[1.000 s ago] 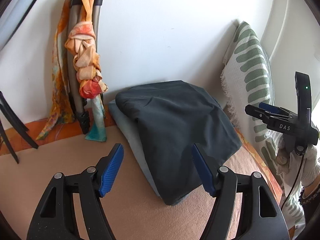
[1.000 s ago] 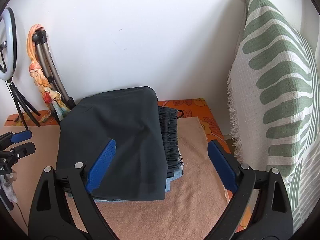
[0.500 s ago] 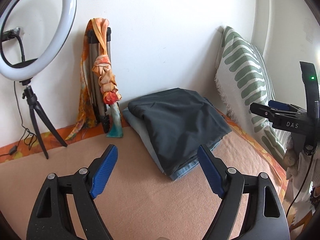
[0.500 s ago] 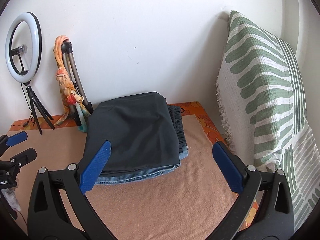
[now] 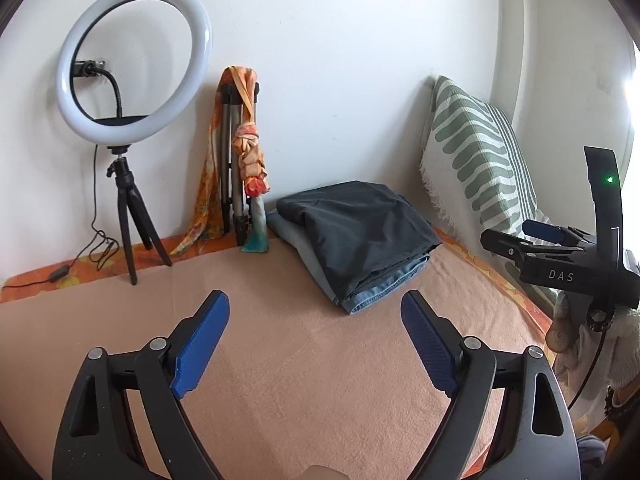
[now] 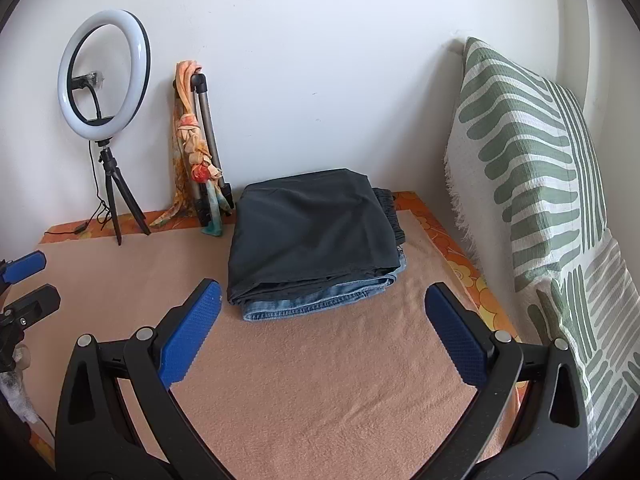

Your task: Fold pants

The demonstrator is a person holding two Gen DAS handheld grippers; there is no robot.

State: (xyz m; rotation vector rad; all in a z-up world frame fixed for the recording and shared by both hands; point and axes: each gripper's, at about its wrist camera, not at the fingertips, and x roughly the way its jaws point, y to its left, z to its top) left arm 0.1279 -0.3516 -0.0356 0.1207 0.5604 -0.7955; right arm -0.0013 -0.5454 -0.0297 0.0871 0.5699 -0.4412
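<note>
Both hand-held grippers pulled back, left (image 5: 314, 340) and right (image 6: 320, 328) spread wide, folded pants (image 6: 312, 232) stacked

Bright, even daylight, window glare at right, soft shadows, sharp focus, fisheye-bent edges.

Folded dark pants (image 6: 312, 232) are seen mid-frame atop jeans (image 6: 320, 300); the right gripper (image 6: 320, 322) is held open below

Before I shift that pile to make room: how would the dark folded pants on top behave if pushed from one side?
The dark pants look thin and limp, so they would probably wrinkle rather than move as a block. They rest loosely on the jeans, so the top layer may slide off. Neither tool is touching them.
</note>
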